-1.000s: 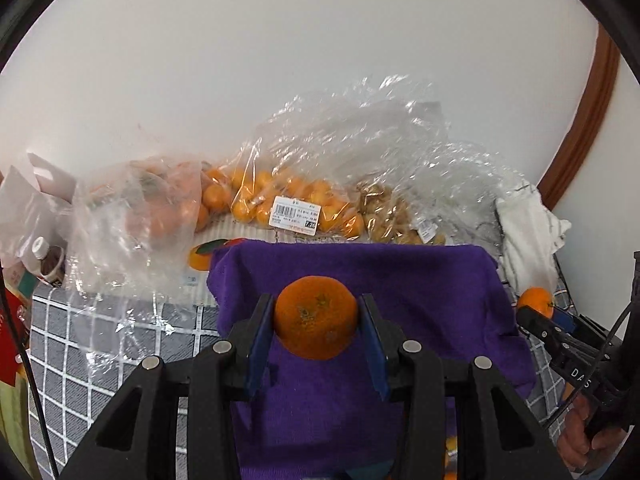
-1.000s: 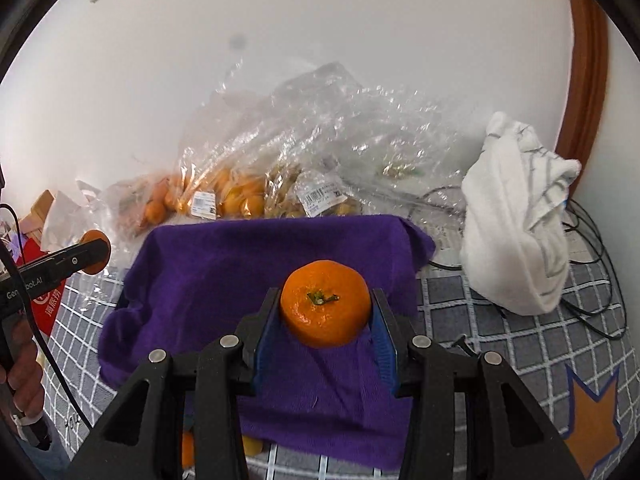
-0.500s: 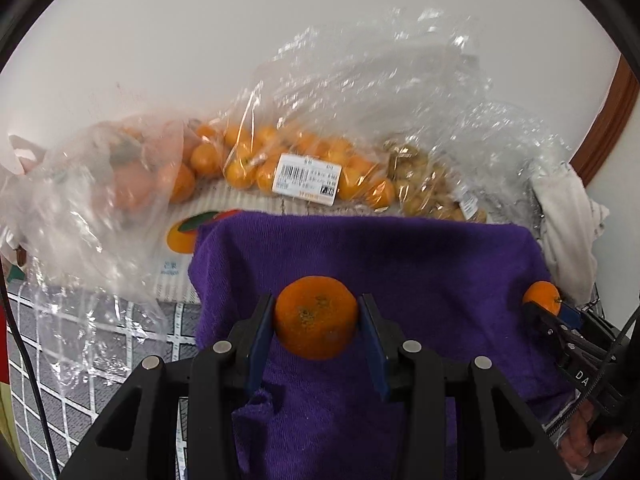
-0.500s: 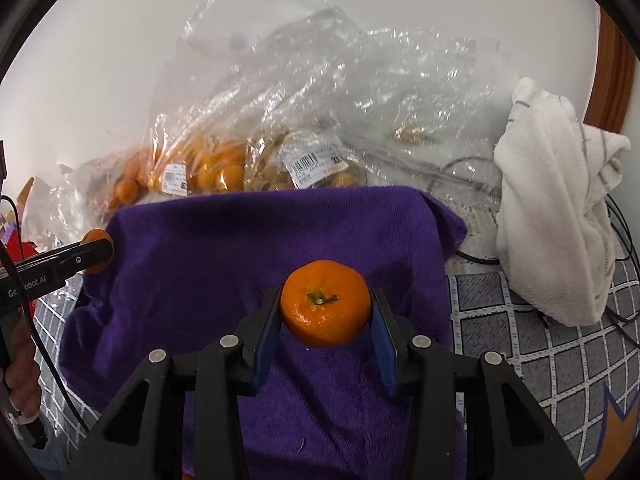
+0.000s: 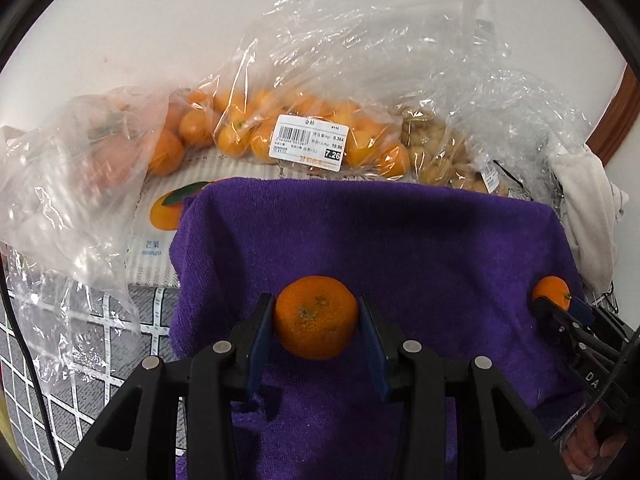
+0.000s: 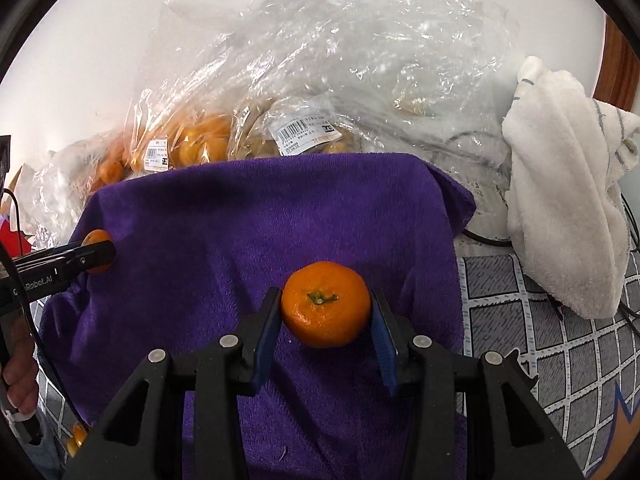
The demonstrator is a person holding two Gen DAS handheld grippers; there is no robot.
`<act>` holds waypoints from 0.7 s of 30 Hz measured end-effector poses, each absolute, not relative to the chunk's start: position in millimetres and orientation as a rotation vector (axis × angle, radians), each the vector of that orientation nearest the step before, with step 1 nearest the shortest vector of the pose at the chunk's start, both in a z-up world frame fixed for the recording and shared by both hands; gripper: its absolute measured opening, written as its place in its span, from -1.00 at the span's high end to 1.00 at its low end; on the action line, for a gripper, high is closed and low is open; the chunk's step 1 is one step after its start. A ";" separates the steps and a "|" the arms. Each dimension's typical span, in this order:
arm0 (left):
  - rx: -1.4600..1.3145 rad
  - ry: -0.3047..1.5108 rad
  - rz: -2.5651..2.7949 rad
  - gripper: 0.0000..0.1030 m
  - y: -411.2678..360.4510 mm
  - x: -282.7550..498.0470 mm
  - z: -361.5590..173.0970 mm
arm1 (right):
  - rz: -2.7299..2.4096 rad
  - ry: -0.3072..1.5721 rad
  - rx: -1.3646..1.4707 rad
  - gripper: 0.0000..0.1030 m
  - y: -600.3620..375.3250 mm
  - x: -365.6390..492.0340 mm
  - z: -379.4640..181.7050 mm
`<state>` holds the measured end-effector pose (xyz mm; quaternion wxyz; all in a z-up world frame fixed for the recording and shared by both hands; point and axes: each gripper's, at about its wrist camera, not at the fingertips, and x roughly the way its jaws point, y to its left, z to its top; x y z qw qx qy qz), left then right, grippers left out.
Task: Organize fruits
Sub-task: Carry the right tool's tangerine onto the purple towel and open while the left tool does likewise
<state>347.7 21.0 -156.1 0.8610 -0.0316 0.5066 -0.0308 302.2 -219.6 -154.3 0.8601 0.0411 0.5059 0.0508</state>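
Note:
My left gripper point(image 5: 316, 318) is shut on a mandarin point(image 5: 316, 316), held over the left half of a purple towel point(image 5: 380, 240). My right gripper point(image 6: 325, 306) is shut on a second mandarin point(image 6: 326, 304) with its green stem up, over the right half of the same towel point(image 6: 240, 220). Each gripper shows in the other's view: the right one with its fruit point(image 5: 551, 288) at the towel's right edge, the left one with its fruit point(image 6: 97, 240) at the towel's left edge. Clear bags of small oranges point(image 5: 304, 136) lie behind the towel.
A bag of pale brown fruit point(image 5: 436, 152) lies beside the oranges. A mango box point(image 5: 160, 220) sits under the bags. A crumpled white towel point(image 6: 568, 208) and black cables point(image 6: 484, 240) lie to the right. A grey checked cloth point(image 6: 520, 320) covers the surface. A white wall stands behind.
Both grippers have moved forward toward the bags, each still holding its mandarin; the towel and bags now fill more of both views.

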 end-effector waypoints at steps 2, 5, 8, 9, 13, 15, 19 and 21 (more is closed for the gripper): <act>-0.064 1.074 -0.058 0.22 18.9 348.1 -158.9 | 0.107 1.054 0.076 0.14 -218.8 299.9 -150.2; -0.051 1.086 -0.040 0.11 15.8 347.9 -158.2 | 0.097 1.031 0.058 0.01 -217.6 291.9 -135.8; -0.044 1.070 -0.025 -0.06 14.9 341.5 -147.0 | 0.082 0.995 0.047 -0.13 -217.6 279.5 -116.2; -0.045 1.057 -0.024 -0.07 14.9 338.7 -141.6 | 0.074 0.983 0.039 -0.13 -217.3 273.5 -108.6; -0.042 0.995 -0.028 -0.09 17.8 316.3 -112.8 | 0.051 0.927 0.027 -0.13 -217.6 247.9 -80.2; -0.034 0.967 -0.030 -0.09 20.0 299.0 -97.8 | 0.050 0.901 0.038 -0.13 -217.3 233.6 -68.1; -0.010 0.915 -0.032 -0.09 22.3 261.2 -75.5 | -0.002 0.862 0.045 -0.13 -217.8 199.2 -51.3; -0.026 0.886 -0.038 -0.09 29.9 238.3 -67.1 | -0.003 0.868 0.063 -0.13 -218.5 184.4 -47.8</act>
